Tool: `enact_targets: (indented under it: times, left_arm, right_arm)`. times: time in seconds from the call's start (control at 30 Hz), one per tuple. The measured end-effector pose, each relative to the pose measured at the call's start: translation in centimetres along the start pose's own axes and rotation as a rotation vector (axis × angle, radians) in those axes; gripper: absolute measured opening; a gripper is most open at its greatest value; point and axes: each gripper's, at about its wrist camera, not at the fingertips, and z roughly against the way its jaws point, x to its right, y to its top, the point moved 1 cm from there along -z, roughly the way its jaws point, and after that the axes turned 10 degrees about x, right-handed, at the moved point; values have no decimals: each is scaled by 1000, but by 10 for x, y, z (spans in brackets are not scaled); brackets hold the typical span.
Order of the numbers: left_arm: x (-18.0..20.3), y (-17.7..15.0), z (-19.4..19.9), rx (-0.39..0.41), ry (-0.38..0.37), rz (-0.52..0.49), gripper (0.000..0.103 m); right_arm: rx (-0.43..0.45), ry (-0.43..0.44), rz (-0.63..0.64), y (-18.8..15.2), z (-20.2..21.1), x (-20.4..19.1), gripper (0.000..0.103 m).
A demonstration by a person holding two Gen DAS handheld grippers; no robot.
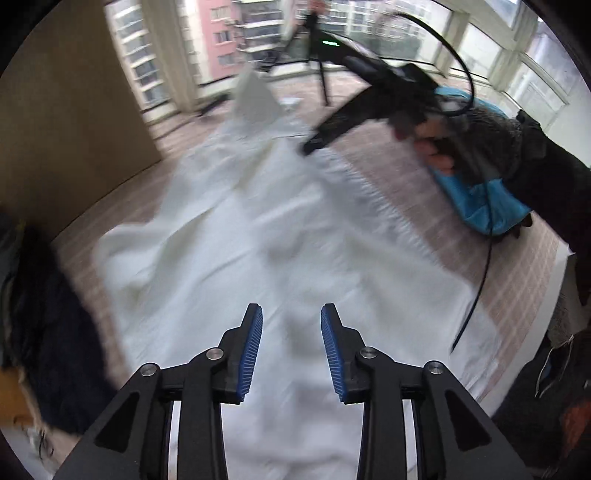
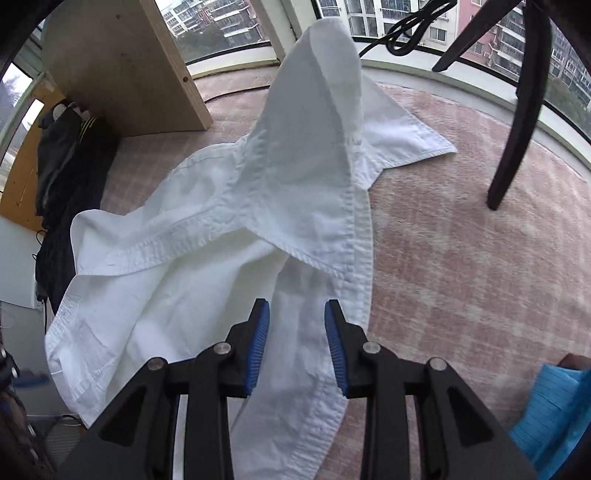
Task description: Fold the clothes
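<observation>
You're in a high-rise flat, in a glazed bay: curved windows [image 2: 236, 48] wrap the far edge and look onto apartment blocks [image 1: 225, 33] (pink and white ones). A pink checked cover [image 2: 461, 221] spreads underneath, a wooden panel [image 2: 122, 66] stands at its left corner, with dark clothes [image 2: 66, 166] heaped beside it.

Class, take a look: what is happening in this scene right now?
A person holding a gripping tool in each hand is folding a white shirt spread on a pinkish checked surface. Both the left tool and the right tool hover above the cloth with jaws apart and nothing between them. Part of the shirt is bunched up in a peak, so the fold is unfinished. Dark clothes lie to one side.
</observation>
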Motion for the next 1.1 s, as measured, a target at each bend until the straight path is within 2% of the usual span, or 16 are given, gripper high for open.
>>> enact_targets:
  times: [0.07,0.1,0.23,0.3,0.37,0.4,0.5,0.53,0.63,0.8,0.83,1.03,1.1]
  left_arm:
    - [21,23,-32,-10,-5,-32,32]
    - [27,32,-47,-18,20,-52,35]
    - [29,59,-90,-53,94,-66,34]
    - [19,61,-98,-70,93,-38,34]
    - [6,61,-105,-89,84,-5,34]
    - [0,61,-108,-101,77,7,33]
    - [-11,57,-112,-128,77,4,14]
    - [-13,56,-112,-136,75,-8,11]
    - [-13,54,-107,-131,108,-79,7]
    - [-27,54,-94,-122,97,-30,5]
    - [-31,54,-90,-115,77,-7,5]
    - [-53,53,-70,-68,109,74,5]
    - [-56,54,-67,-60,115,96,5]
  right_arm:
    - [12,-10,-44,5,-5,7,31]
    - [18,-8,-80,9,-8,12,31]
    - [22,70,-216,25,-25,28,31]
    - [71,125,-200,34,-17,19,31]
    - [130,216,-124,42,-1,-1,31]
    - [139,216,-81,44,8,-10,31]
    - [147,137,-10,44,30,-21,34]
    - [139,128,3,39,35,-19,36]
    - [108,93,39,18,46,-9,39]
    - [6,40,60,-17,19,-7,39]
    - [-5,40,60,-21,12,-8,39]
    - [-29,128,105,-16,-20,-33,39]
    - [-45,188,114,-19,-24,-44,39]
